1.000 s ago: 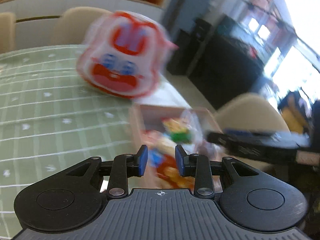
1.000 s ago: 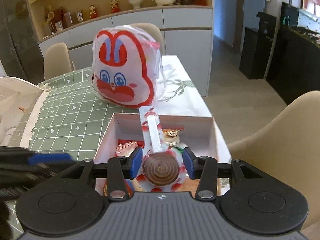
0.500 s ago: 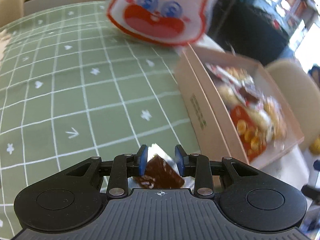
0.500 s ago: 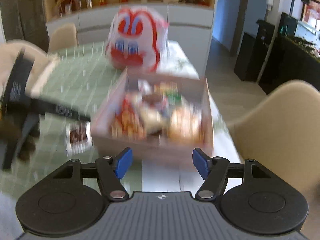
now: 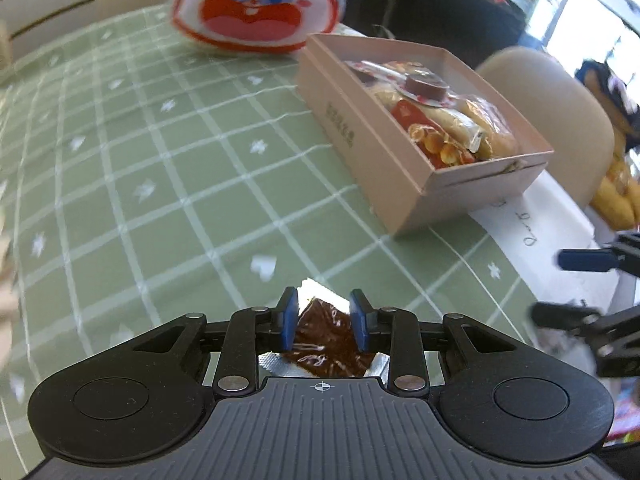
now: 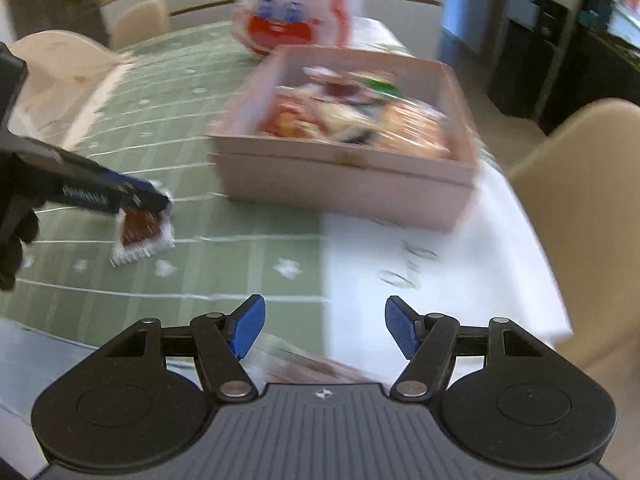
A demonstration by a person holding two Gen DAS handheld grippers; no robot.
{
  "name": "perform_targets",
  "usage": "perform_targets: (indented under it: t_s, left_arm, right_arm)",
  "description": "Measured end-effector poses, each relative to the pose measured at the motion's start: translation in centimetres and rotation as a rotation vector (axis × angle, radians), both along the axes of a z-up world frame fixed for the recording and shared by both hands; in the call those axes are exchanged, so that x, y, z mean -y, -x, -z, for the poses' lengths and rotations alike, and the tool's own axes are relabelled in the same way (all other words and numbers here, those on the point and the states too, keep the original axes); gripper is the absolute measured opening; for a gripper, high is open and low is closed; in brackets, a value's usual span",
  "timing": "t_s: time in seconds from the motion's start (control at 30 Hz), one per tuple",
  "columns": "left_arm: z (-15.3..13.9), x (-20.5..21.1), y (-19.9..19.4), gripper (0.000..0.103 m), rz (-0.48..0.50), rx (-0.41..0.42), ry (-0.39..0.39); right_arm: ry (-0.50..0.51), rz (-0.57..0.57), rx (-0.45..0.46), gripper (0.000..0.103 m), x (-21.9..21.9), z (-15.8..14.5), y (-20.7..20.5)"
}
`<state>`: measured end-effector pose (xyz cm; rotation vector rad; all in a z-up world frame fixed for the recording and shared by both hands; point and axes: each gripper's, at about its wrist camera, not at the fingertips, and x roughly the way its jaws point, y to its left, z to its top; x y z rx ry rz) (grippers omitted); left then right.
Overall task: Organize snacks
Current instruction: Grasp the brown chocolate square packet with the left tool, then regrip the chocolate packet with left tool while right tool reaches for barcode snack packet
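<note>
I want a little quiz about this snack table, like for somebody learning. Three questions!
1. True or false: the right gripper grips a snack.
2. What lies between the left gripper jaws? A) brown snack packet B) lollipop C) spoon
3. Fill in: the pink box sits on the green checked ____, in front of the rabbit bag.

Key: 1 false, its jaws are open and empty; 2 A; 3 tablecloth.

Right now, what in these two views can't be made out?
- Left wrist: lower part of the brown snack packet is hidden behind the left gripper.
- Left wrist: small print on the pink box is unreadable.
- Right wrist: box contents are motion-blurred; a wrapper below the open right gripper is blurred and unidentifiable.
</note>
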<state>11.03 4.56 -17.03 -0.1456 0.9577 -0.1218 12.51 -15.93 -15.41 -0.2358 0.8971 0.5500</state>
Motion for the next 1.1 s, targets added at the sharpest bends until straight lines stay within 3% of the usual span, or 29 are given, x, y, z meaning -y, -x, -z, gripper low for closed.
perform_targets:
  t_s: [0.23,0.47,0.57,0.63,0.73,0.8,0.87,0.97,1.1]
  left_arm:
    - [0.2,-4.3,5.9,0.032,-0.311,-0.053,0.193]
    - [0.2,-5.5,9.7,0.032,-0.363,-0.063,0.251]
    - [0.6,-5.9,10.5,0.032,-0.394,-0.061,0.271]
    - [0.8,-6.1,10.7,0.032,-0.404,-0.061,0.277]
    - [0.9,-6.1,10.7,0.03,-0.405,-0.054,0.27]
    - [0.9,-6.0,10.4,0.03,-0.405,-0.046,0.266]
    - [1.0,-5.8,10.0,0.03,-0.411,-0.032,0.259]
    - [0.9,-5.5,9.1,0.03,-0.416,-0.009,0.223]
    - [0.9,-4.8,7.5,0.031,-0.399,0.007,0.193]
  right_arm:
    - [0.006,-0.251,0.023,0.067,-8.0,0.8,1.0]
    - [-0.028,-0.307,-0.021,0.067,-12.4,2.0,0.5]
    - [-0.023,-0.352,-0.028,0.055,-13.2,1.9,1.5]
    - [-0.057,-0.408,-0.086,0.05,-13.5,1.6,2.3]
    - [-0.085,-0.453,-0.145,0.05,-13.3,1.5,3.5]
    - [-0.079,-0.428,-0.14,0.05,-12.2,1.2,3.7]
    - [-0.047,-0.366,-0.079,0.052,-10.3,0.6,3.8]
    - [0.025,-0.234,0.04,0.065,-6.4,-0.3,3.7]
    - [0.1,-0.025,0.135,0.068,-0.7,-0.3,3.0]
